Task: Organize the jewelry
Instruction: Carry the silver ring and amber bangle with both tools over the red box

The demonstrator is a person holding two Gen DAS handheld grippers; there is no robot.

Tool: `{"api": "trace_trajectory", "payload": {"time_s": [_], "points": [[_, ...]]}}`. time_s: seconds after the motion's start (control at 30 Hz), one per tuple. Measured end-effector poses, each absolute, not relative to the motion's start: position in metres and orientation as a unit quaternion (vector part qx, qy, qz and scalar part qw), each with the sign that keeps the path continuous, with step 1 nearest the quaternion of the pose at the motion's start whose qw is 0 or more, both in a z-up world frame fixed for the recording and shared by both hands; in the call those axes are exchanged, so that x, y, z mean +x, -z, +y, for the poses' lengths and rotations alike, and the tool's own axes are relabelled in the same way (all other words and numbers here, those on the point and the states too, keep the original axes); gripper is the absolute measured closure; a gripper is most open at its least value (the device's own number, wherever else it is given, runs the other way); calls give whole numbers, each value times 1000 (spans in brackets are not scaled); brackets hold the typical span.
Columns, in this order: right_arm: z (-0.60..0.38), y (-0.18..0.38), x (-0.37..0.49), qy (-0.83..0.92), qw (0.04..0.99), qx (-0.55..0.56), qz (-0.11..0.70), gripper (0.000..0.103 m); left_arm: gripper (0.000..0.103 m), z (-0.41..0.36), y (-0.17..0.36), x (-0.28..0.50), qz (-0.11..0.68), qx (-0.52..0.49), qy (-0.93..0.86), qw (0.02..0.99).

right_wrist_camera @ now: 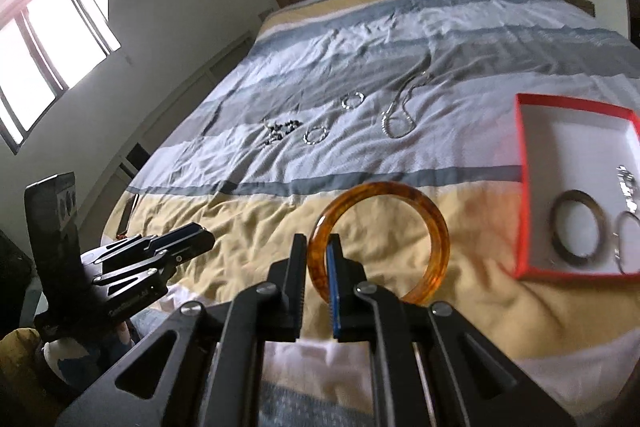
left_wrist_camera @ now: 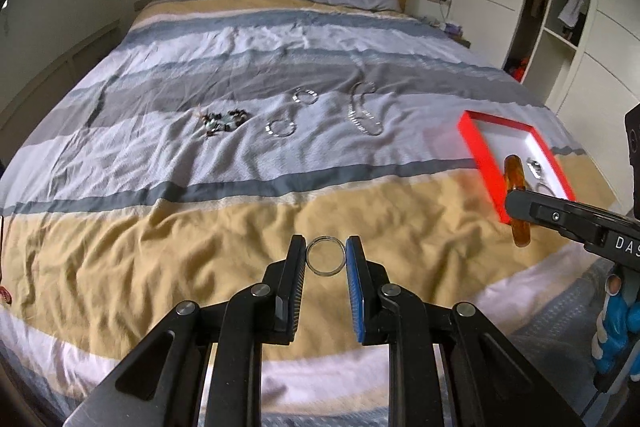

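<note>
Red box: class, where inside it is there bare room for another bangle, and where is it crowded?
The red box is bare white across its far half, toward the headboard. Its near right corner is crowded: a dark ring and silver pieces lie there.

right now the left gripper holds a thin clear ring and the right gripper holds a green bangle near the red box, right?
Not quite: the bangle is amber, not green, as the right wrist view shows. The rest holds: the left gripper holds the thin clear ring, and the right gripper holds its bangle near the red box.

Red box [right_wrist_camera: 524, 187] blurred, cut off at the right edge; beaded cluster [right_wrist_camera: 280, 131] — too small to identify.
</note>
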State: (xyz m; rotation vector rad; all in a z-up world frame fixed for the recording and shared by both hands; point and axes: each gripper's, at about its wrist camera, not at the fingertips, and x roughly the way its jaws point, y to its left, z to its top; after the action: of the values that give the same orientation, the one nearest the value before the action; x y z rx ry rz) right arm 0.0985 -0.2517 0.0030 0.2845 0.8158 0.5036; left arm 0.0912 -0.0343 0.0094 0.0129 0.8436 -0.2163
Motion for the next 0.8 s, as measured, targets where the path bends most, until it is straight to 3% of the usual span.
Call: {"api": "trace_trajectory", "payload": {"time_s": [0.5,0.8], "points": [[-357,-14,61,-171,901,179,356,94,83,-140,-35,67,399,67,179,897],[-431,-11,88,-117,910,175,358,94,83,-221,-27,94,408,91,238,877]]}}
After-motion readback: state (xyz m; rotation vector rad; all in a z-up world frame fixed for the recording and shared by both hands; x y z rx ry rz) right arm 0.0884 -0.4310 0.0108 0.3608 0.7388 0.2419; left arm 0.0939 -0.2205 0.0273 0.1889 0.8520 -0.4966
